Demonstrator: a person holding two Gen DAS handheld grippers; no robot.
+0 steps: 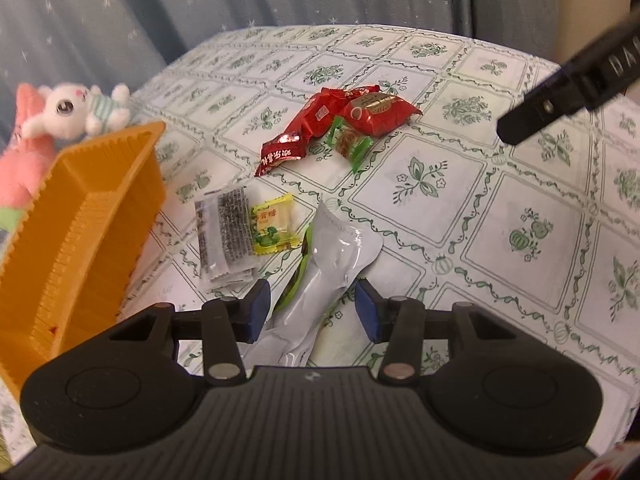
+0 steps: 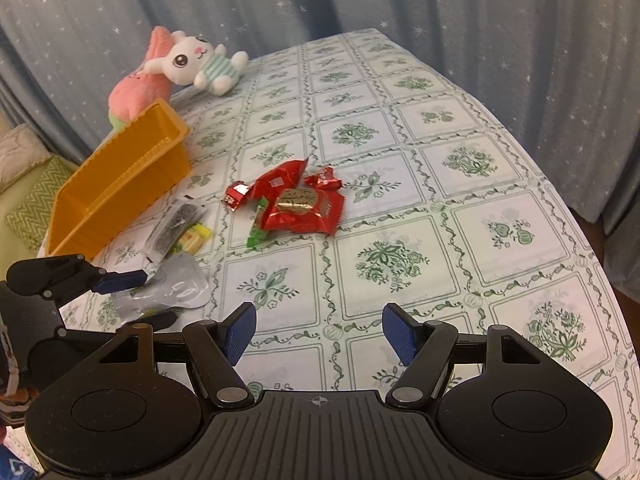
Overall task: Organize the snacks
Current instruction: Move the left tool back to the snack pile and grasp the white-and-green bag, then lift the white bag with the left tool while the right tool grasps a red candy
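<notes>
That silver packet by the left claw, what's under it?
A green-edged wrapper pokes out from under the silver packet. The packet covers the rest of it, so what it is stays hidden.

At eleven o'clock, white plush rabbit (image 2: pixel 200 62) against pink plush toy (image 2: pixel 136 92); behind, starred blue curtain (image 2: pixel 440 0); underneath, floral tablecloth (image 2: pixel 400 160).

I see red snack packs (image 2: pixel 298 204) piled mid-desk, a silver pouch (image 1: pixel 324 276) lying flat, and an empty orange tray (image 2: pixel 120 184).
</notes>
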